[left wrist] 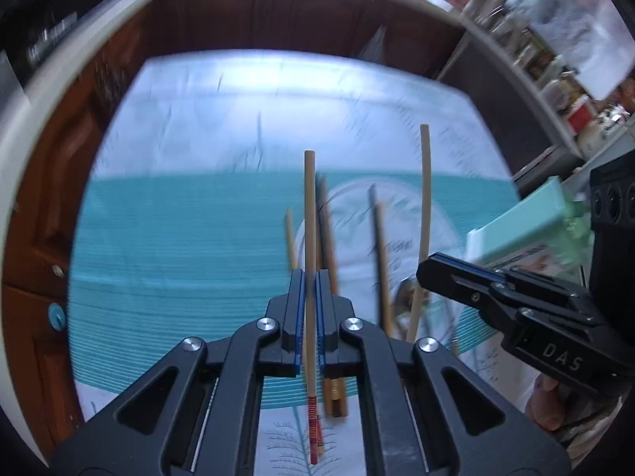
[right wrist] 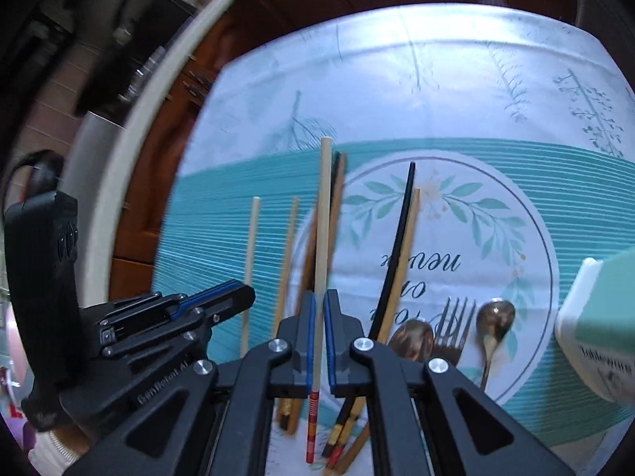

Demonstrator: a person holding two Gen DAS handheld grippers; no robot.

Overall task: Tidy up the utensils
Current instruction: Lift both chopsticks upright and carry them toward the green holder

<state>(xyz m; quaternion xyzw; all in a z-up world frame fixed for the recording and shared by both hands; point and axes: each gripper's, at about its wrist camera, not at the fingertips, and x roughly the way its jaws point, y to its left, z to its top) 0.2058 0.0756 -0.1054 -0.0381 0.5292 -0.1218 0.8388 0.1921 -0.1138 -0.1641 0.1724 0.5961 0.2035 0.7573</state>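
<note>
Each gripper clamps one pale chopstick above the bench

Left gripper (left wrist: pixel 310 297) and right gripper (right wrist: pixel 319 317) are each closed on a red-banded chopstick (left wrist: pixel 309 246) (right wrist: pixel 322 230), lifted over the loose pile mid-bench; thin sticks could pivot and slip (gripper bodies read "DAS", "GenRobot.AI").
</note>
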